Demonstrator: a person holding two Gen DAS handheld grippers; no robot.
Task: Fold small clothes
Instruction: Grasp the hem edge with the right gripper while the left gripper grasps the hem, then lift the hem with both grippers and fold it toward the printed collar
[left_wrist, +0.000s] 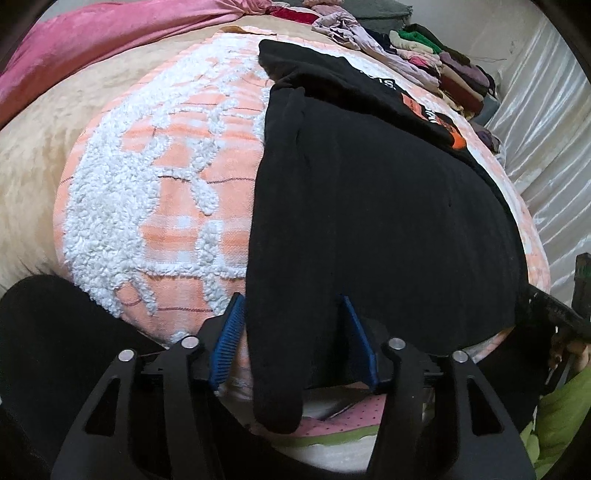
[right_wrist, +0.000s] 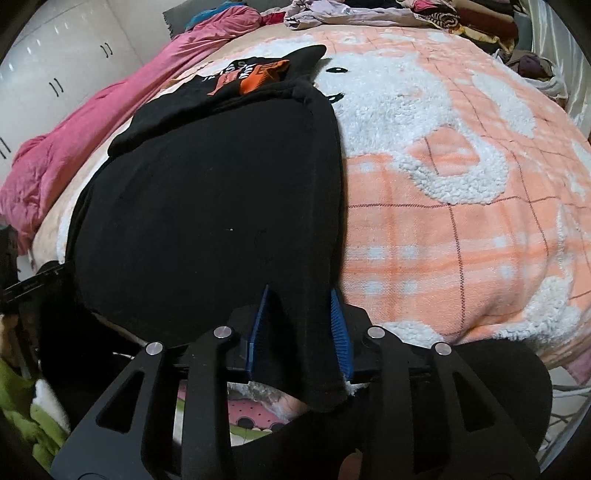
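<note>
While the black cotton garment with an orange and white print (left_wrist: 384, 206) lies spread over the peach and white fleecy blanket (left_wrist: 155, 192), its near hem hangs toward six o'clock in both wrist views. From the left wrist camera, the left gripper (left_wrist: 293, 347) has its blue ribbed pads (left_wrist: 229, 343) standing partly apart, with a hanging corner of the garment between them; the cloth lies against the right-hand pad, but I cannot tell whether both pads press on it. From the right wrist camera, the right gripper (right_wrist: 301, 332) stands narrower, and the other hem corner of the garment (right_wrist: 207, 206) fills the gap between its pads (right_wrist: 341, 332), which sit against the cloth on either side. A crumpled pink velvet quilt (left_wrist: 110, 40) lies at eleven o'clock in the left view, and a heap of mixed coloured clothes (left_wrist: 424, 55) lies at one o'clock.
</note>
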